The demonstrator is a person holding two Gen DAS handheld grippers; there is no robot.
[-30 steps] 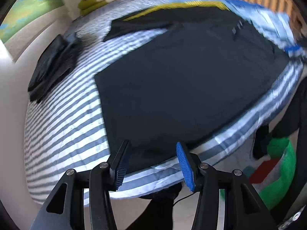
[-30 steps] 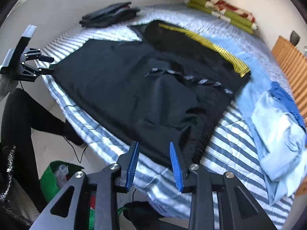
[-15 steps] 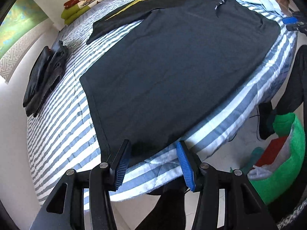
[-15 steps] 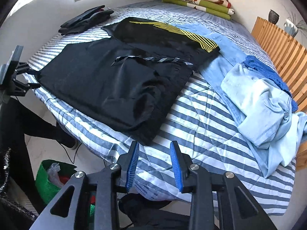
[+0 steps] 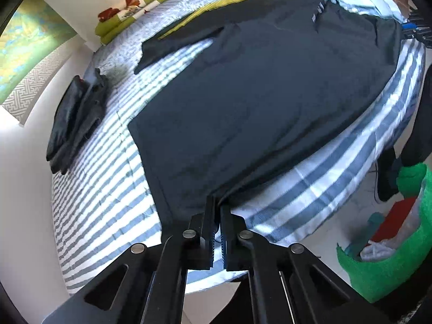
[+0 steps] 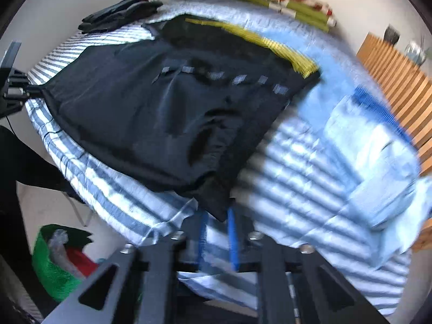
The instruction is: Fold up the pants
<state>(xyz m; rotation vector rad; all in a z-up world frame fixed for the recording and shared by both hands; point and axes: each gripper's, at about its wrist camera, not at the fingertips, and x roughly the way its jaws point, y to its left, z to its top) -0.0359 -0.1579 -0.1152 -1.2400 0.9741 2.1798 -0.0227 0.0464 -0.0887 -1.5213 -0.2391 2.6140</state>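
Observation:
Dark navy pants (image 5: 256, 102) lie spread flat across the striped bed cover (image 5: 94, 189). My left gripper (image 5: 217, 202) is shut on the pants' near hem corner at the bed edge. From the right wrist it shows at the far left (image 6: 16, 91), pinching that corner. The right wrist view is blurred. There, the waist corner of the pants (image 6: 162, 113) pokes between the blue fingertips of my right gripper (image 6: 216, 213). A narrow gap still separates those fingers. The right gripper also appears at the far right edge (image 5: 415, 29) of the left wrist view.
A folded dark clothes pile (image 5: 75, 124) sits at the bed's far side. A black-and-yellow garment (image 6: 256, 40) lies beyond the pants, light blue clothes (image 6: 378, 148) to the right. Green-red blankets (image 5: 135, 8), a wooden slatted panel (image 6: 399, 86), a green basket (image 5: 391, 256) on the floor.
My left gripper went from open to shut on the hem corner. My right gripper moved in onto the waist corner and its fingers narrowed.

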